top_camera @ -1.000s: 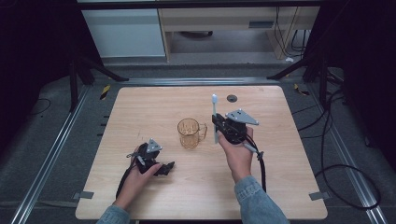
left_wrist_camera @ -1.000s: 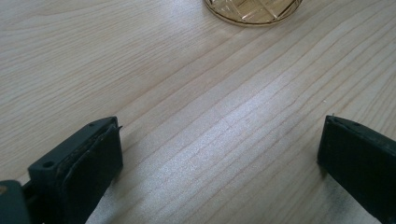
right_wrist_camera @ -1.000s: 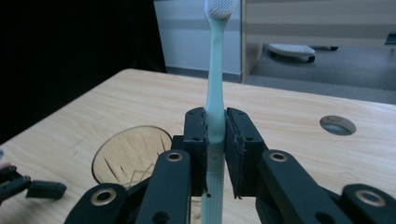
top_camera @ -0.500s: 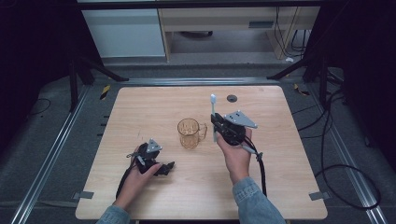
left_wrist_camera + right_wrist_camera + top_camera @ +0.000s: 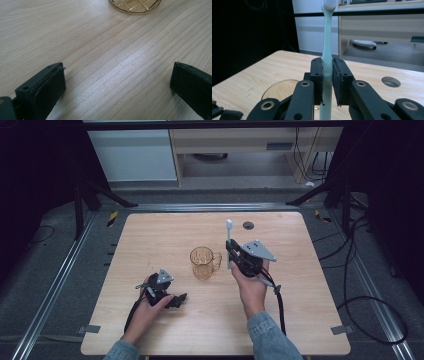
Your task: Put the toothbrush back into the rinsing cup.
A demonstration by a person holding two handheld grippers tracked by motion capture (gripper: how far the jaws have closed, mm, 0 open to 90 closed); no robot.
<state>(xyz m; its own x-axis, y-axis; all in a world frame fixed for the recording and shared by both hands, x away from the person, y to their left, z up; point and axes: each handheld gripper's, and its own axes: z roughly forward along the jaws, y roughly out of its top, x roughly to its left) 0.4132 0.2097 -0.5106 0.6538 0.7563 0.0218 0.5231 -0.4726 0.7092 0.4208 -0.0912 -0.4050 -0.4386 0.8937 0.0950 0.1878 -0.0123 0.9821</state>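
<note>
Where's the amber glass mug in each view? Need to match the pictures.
High view: amber glass mug at table centre, just left of the right tool.
Left gripper view: its base cut off by the top edge, ahead of the open jaws.
Right gripper view: its rim low and left, partly behind the tool shut on the toothbrush.
Shared landmark: the wooden table.
</note>
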